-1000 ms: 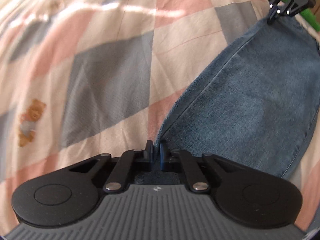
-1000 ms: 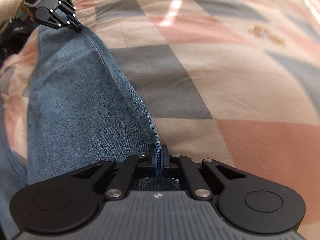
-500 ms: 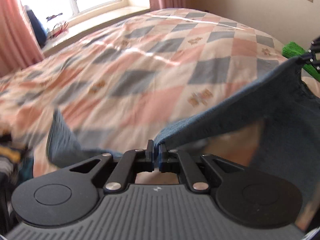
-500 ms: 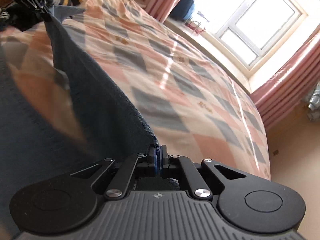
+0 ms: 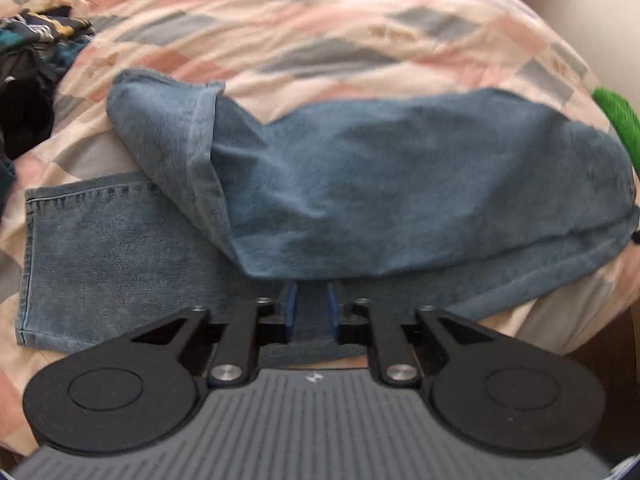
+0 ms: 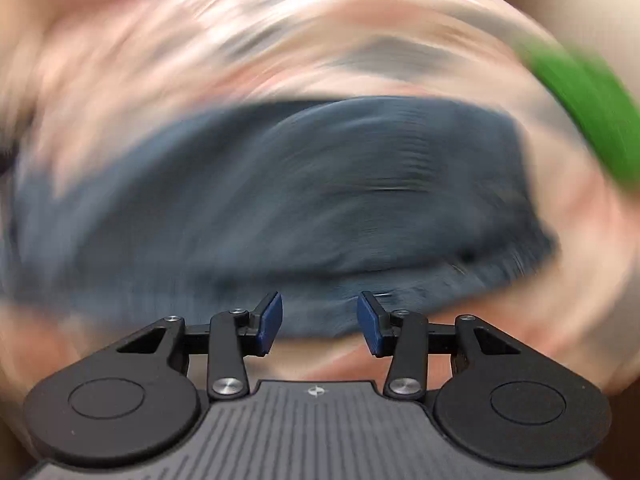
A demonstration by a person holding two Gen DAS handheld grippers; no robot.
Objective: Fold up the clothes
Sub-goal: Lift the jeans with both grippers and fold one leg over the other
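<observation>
A pair of faded blue denim jeans (image 5: 360, 184) lies folded over itself, one hemmed leg flat, another layer rumpled above, apparently loosely.

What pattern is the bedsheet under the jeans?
Pink, grey and cream diamonds on the bedsheet; clearest in the left wrist view.

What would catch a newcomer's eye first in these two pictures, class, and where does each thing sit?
First, the blue jeans, doubled over on themselves across the checked bedspread in the middle of the left wrist view. Next, the left gripper low in that view, fingers apart with denim between them. The right wrist view is heavily blurred, but the right gripper stands open over the denim, a green object at upper right.
</observation>
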